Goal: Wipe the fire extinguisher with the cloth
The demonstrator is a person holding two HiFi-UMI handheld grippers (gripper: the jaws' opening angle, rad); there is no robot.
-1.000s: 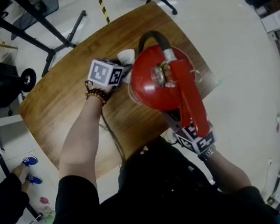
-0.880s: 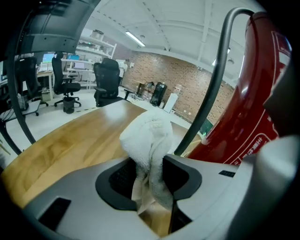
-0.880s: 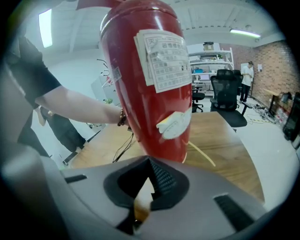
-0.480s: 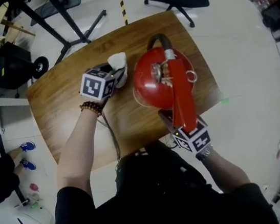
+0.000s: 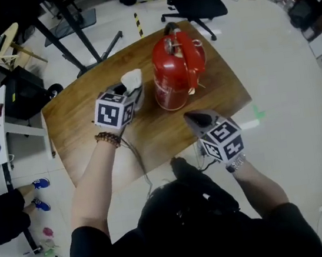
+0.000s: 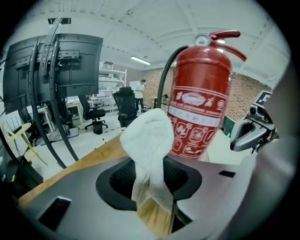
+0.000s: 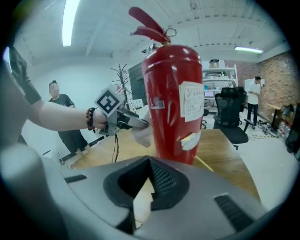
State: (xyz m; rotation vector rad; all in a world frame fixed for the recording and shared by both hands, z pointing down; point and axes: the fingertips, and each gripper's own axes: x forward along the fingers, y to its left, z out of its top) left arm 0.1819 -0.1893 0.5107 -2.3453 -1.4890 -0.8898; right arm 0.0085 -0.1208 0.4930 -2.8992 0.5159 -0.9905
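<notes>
Cloth clamped, extinguisher just beside it.
My left gripper [image 5: 129, 91] pinches the cloth [image 5: 133, 78]. The extinguisher [image 5: 177, 69] stands upright on the table [image 5: 83, 124], just right of the cloth. My right gripper [image 5: 197, 118], jaws together and empty, hangs nearer me, apart from it.

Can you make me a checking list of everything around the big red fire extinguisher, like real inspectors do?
Surface: brown wooden table.
Job's things: red metal fire extinguisher stands upright on the table; white fluffy cloth is held beside it.
Clutter: nothing seen on the table.
Grippers: left gripper shut on the cloth; right gripper shut, empty, clear of the extinguisher.
Cables: dark cable hangs from the left gripper.
Surroundings: black office chairs, pale floor, a bystander's blue shoes.
</notes>
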